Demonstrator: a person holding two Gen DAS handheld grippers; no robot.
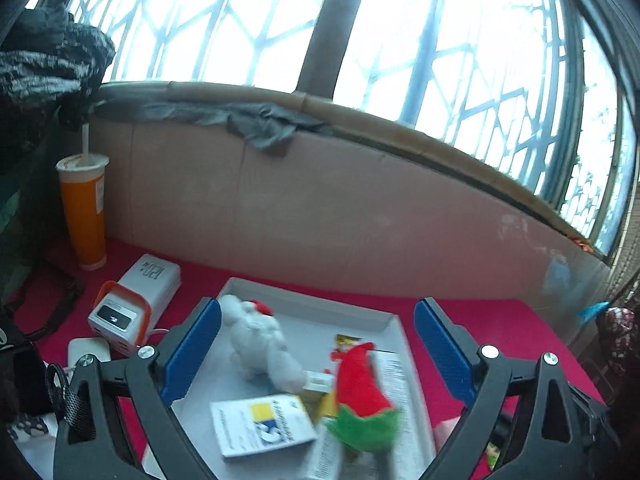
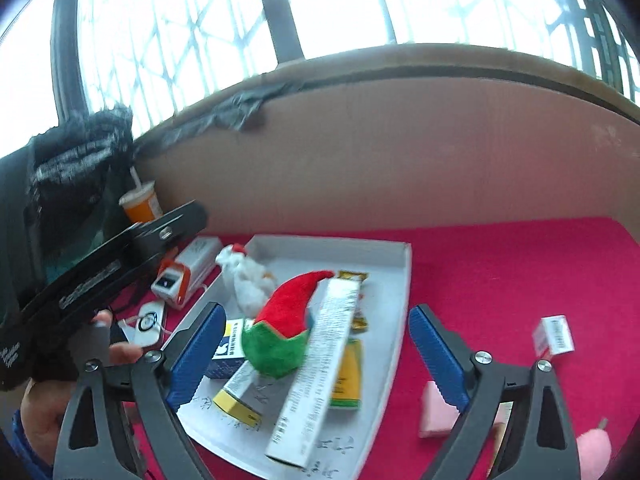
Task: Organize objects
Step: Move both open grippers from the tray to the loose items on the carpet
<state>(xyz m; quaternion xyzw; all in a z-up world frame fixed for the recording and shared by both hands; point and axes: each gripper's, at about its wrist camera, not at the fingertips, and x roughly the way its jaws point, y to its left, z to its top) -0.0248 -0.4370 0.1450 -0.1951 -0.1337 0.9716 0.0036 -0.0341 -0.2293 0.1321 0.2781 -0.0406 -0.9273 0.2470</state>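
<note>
A shallow white tray (image 2: 400, 300) on a red cloth (image 2: 500, 272) holds the gathered items: a white plush toy (image 2: 248, 280) at its far left corner, a red-and-green elf hat (image 2: 284, 328) near the middle, a long white box (image 2: 316, 364) lying aslant across the hat's right side, a yellow packet (image 2: 348, 376) under that box, and a blue-and-yellow carton (image 2: 230, 344) by the near left rim. The left gripper (image 1: 318, 356) and the right gripper (image 2: 314, 356) both hover over the tray with jaws spread wide, nothing between the blue pads. Right of the tray on the cloth lie a small white-and-red box (image 2: 554, 336) and a pink block (image 2: 434, 412); left of it sit an orange-trimmed white device (image 1: 132, 304) and an orange cup (image 1: 84, 212).
</note>
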